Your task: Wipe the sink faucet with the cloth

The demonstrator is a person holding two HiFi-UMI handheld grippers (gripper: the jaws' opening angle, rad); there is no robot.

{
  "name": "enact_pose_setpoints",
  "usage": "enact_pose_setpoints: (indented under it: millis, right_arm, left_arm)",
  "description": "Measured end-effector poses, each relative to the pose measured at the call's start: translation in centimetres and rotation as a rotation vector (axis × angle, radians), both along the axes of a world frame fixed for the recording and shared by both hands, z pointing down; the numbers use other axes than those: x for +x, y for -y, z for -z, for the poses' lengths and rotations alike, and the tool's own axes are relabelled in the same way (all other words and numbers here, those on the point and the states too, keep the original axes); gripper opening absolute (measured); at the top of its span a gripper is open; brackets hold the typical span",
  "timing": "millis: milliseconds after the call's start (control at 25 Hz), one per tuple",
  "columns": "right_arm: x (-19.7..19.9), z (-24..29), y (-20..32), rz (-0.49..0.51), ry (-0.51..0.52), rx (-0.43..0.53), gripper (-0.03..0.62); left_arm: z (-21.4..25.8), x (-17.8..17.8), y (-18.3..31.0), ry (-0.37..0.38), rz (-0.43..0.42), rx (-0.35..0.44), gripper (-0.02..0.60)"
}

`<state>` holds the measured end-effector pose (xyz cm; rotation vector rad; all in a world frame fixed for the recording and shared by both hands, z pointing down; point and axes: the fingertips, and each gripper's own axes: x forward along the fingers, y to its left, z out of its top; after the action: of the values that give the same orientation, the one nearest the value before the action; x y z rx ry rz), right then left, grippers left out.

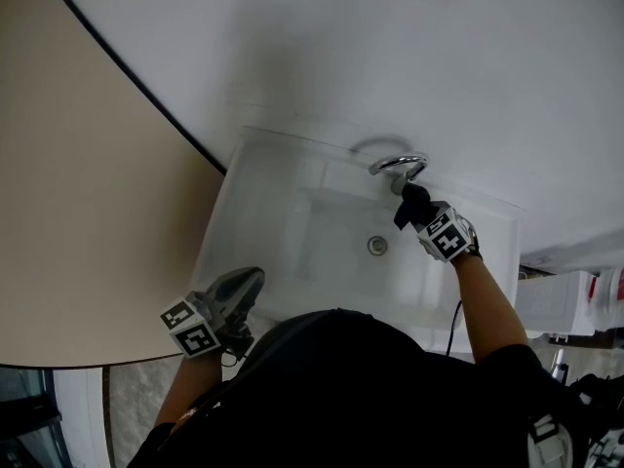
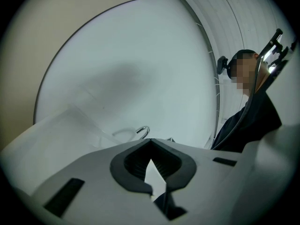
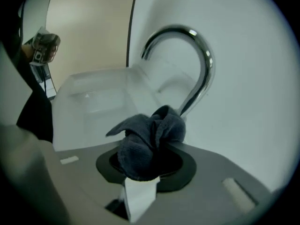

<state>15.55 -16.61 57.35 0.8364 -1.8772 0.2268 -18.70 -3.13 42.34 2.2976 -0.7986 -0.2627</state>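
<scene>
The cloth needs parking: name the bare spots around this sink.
Free: basin floor left of the drain, and the sink ledge left of the faucet. Crowded: the faucet, with the right tool and cloth; the front-left rim, with the left tool.

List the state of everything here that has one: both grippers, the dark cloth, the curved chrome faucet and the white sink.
Left gripper: shut, holding nothing.
Right gripper: shut on the cloth, angled down at the faucet.
Dark grey bunched cloth: clamped in the jaws, at the faucet's stem; contact unclear.
Curved chrome faucet: no water seen running.
White rectangular sink: no water seen in the basin.
</scene>
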Motion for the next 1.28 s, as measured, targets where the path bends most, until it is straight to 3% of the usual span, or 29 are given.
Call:
enact_pose_setpoints:
  millis: [80,160,400,560,640,760,840,1000,1280]
  right_arm:
    - [-1.4,2.3,1.8,-0.003,0.068,0.097,0.104]
    - [-2.7,2.8,3.0,0.034,0.053,0.113,0.104]
    - [-1.7,-1.0,1.5,0.057,-0.068,-0.102,0.103]
    - [-1.4,-1.1,0.7,0.018,0.055,-0.105,0.101]
    - [0.0,-0.3,1.1,-0.034,0.078,-0.091,0.103]
    - [6.5,0.8,3.0,-0.183,-0.076,-0.029,0.103]
    - [7.9,0.2,3.9,-0.197,-0.076,-0.052,0.103]
    - [3.5,-1.1,4.8,-0.111,0.039,-0.146,0.104]
    - [-2.1,-3.2,5.5,0.010,0.001,-0.131,0.104]
  left_arm:
    - [0.4,1.1,0.1,0.009,-0.024,0.006,0.000]
    - [0.7,1.9,0.1,0.020,-0.040,0.012,0.000]
    - [1.0,2.7,-0.2,0.051,-0.052,0.013,-0.002]
    - [0.7,2.4,-0.2,0.054,-0.036,0.004,0.000]
    - [0.5,2.3,-0.1,0.055,-0.030,-0.001,0.000]
    - [0.1,2.0,0.1,0.062,-0.022,-0.013,-0.001]
    - [-0.3,2.0,0.1,0.066,-0.021,-0.023,0.000]
    - [-0.4,2.7,-0.1,0.067,-0.033,-0.030,0.000]
    - [-0.3,3.0,-0.2,0.082,-0.027,-0.035,0.000]
